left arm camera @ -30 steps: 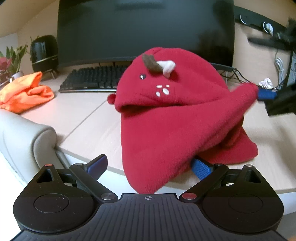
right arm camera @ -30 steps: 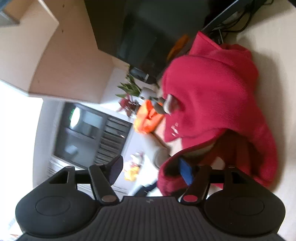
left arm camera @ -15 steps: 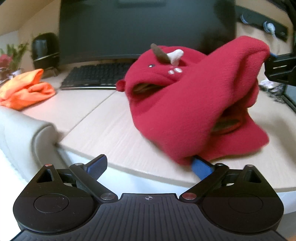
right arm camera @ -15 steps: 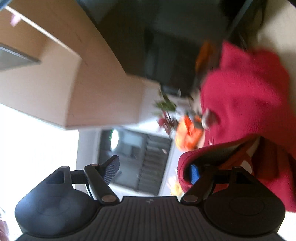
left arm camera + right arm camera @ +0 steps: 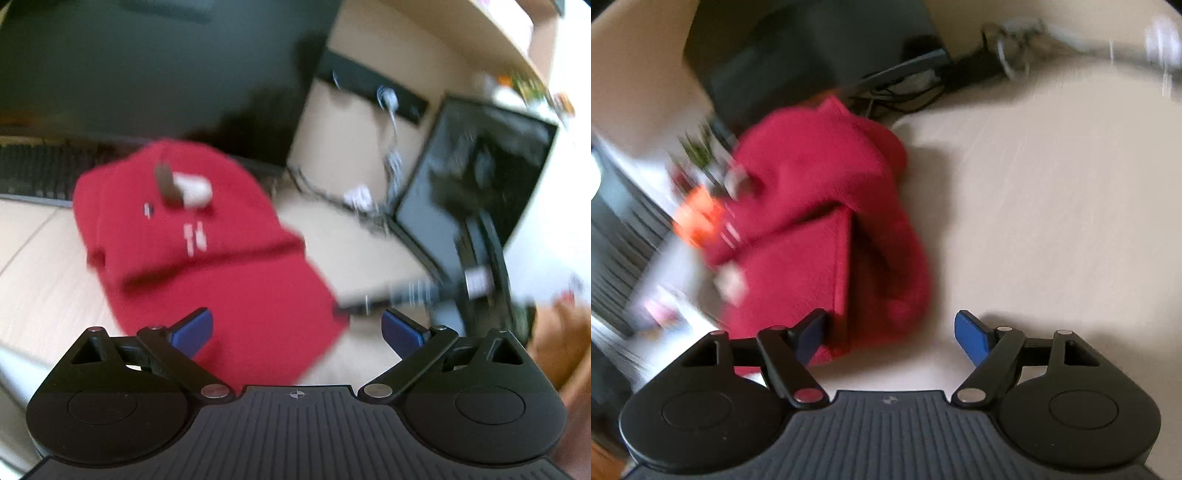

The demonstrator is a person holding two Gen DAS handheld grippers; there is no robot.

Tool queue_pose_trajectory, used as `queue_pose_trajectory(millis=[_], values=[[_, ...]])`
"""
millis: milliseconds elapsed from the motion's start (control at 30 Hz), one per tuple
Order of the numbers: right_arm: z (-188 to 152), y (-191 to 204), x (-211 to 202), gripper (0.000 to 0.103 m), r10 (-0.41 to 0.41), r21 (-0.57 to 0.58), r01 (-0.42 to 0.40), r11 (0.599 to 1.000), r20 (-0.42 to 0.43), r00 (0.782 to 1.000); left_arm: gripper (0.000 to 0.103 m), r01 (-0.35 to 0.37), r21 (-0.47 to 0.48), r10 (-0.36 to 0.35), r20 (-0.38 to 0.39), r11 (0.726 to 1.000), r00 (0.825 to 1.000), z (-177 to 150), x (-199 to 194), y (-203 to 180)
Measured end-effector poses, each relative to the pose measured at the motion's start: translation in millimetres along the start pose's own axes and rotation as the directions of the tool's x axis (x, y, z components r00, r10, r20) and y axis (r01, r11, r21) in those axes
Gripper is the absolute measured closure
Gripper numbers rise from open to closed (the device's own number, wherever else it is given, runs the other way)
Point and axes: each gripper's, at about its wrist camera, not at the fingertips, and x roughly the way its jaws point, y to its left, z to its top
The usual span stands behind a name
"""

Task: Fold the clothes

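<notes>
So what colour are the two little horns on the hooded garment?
On the red hooded garment, one horn is dark brown and the other horn is cream-white; the left wrist view shows them best.

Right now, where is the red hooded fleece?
The red hooded fleece lies folded on the desk, in front of the monitor and keyboard, just ahead of both open grippers, left of centre in each wrist view.

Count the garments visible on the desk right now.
2: the red hooded fleece lies mid-desk, below the open left claw; an orange cloth shows blurred behind it in the right wrist view. More may be hidden.
</notes>
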Motion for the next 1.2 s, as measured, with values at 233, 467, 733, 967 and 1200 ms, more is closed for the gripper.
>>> queue_pose_trajectory(millis=[233, 467, 733, 967, 1200], values=[[9.6, 54.9, 11.5, 0.019, -0.087, -0.317, 0.108, 0.942, 0.079, 0.993, 0.003, -0.106, -0.103, 0.117, 0.113, 0.989, 0.987, 53.5, 57.5, 24.5], [0.9, 101.7, 57.7, 0.018, -0.028, -0.424, 0.048, 0.904, 0.054, 0.998, 0.003, -0.277, 0.013, 0.275, 0.069, 0.961, 0.959, 45.7, 94.8, 70.1], [1.5, 121.9, 77.9, 0.007, -0.004, -0.48, 0.062, 0.875, 0.121, 0.993, 0.0, -0.249, 0.092, 0.243, 0.07, 0.964, 0.968, 53.4, 102.5, 96.5], [-12.4, 98.7, 13.9, 0.007, 0.006, -0.401, 0.099, 0.911, 0.251, 0.968, 0.0, -0.233, 0.085, 0.226, 0.082, 0.969, 0.971, 51.6, 98.7, 97.9], [-30.8, 97.1, 34.4, 0.003, -0.235, -0.417, 0.323, 0.849, 0.249, 0.94, 0.0, -0.231, 0.087, 0.223, 0.087, 0.969, 0.971, 52.0, 105.0, 96.1]])
